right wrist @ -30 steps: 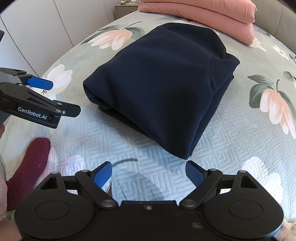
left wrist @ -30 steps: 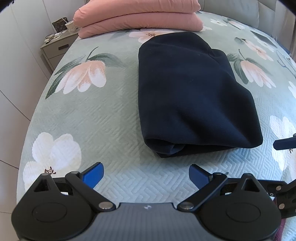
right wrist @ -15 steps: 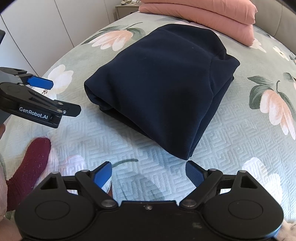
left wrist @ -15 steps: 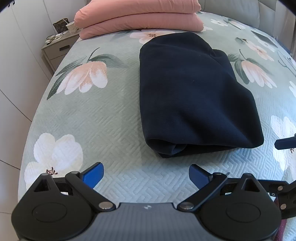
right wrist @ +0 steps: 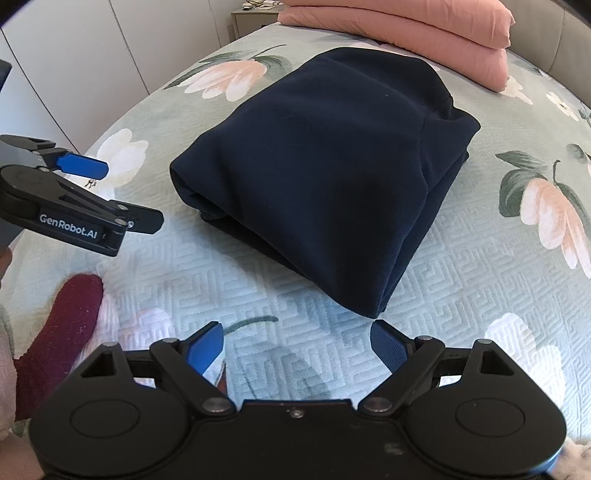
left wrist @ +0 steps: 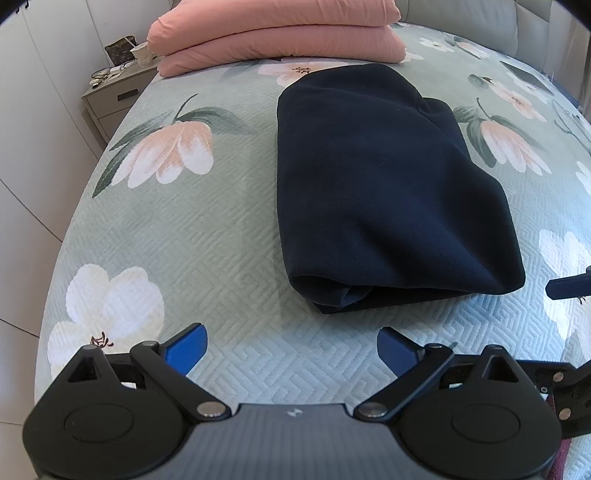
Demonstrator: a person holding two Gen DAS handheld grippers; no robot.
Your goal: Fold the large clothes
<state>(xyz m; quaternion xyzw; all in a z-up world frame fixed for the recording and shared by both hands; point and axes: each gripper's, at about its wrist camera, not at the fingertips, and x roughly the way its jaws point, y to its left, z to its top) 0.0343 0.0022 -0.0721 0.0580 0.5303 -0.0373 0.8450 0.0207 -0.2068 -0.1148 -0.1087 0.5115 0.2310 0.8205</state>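
Lying folded into a thick rectangular bundle on the floral bedspread (left wrist: 184, 236), the dark navy garment (left wrist: 376, 192) looks like soft, bulky fleece: limp rather than stiff, likely moderately heavy, and prone to slumping open if lifted by one layer. A safer hold would seem to be at the near rolled edge, pinching through all layers at both corners. The left gripper (left wrist: 291, 349) hovers just short of that edge, its blue pads spread wide and holding nothing. The right gripper (right wrist: 297, 345) is likewise spread and empty, near the bundle's closest corner. Pink pillows (left wrist: 277, 33) lie stacked beyond.
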